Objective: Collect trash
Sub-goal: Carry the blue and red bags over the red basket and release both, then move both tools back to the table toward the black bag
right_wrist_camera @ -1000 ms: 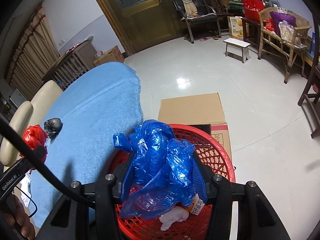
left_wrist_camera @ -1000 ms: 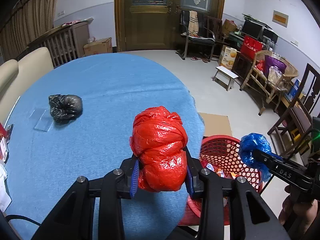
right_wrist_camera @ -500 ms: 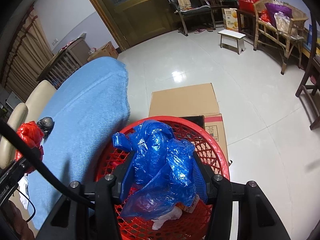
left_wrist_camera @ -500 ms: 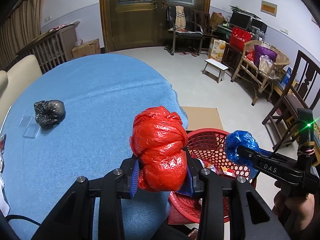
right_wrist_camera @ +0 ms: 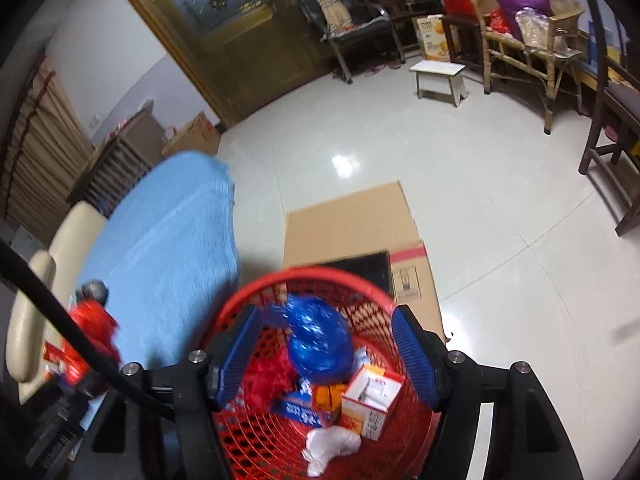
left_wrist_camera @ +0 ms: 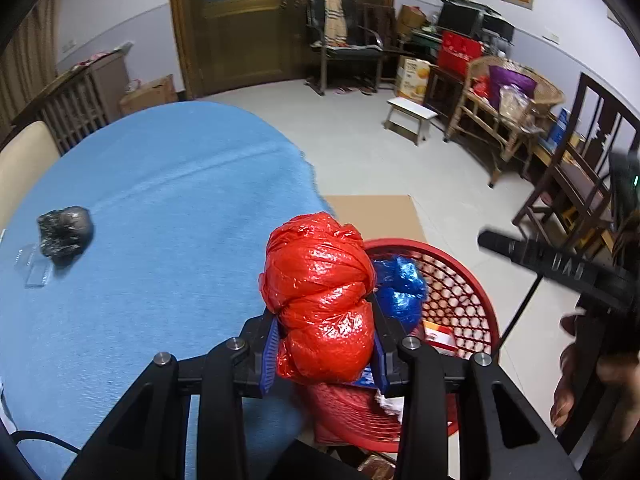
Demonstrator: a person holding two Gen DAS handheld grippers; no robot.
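Note:
My left gripper is shut on a red plastic bag ball, held over the table edge beside the red basket. My right gripper is open and empty above the red basket. A blue plastic bag ball lies in the basket on other trash; it also shows in the left wrist view. A black bag ball lies on the blue tablecloth at the far left.
A flat cardboard box lies on the floor behind the basket. A clear plastic piece sits by the black bag. Chairs, a small stool and wicker furniture stand at the right.
My right gripper opened and let go of the blue bag, which dropped into the basket. My left gripper moved right with the red bag, closer to the basket.

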